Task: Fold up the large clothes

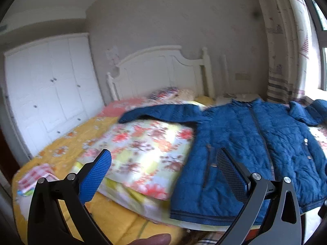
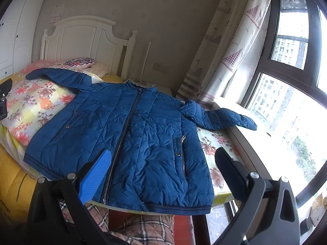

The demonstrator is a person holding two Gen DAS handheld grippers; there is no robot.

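1. Here we see a blue quilted jacket (image 2: 130, 134) lying zipped and face up across the foot of the bed (image 1: 114, 224), one sleeve reaching the windowsill (image 2: 255, 143).
2. Our left gripper (image 1: 163, 175) hovers with jaws apart, holding nothing.
3. Our right gripper (image 2: 161, 175) hovers likewise above the jacket's hem.

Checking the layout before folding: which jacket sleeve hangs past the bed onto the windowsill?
The sleeve on the window side of the blue jacket; its cuff rests on the windowsill. The other sleeve lies on the bedding.
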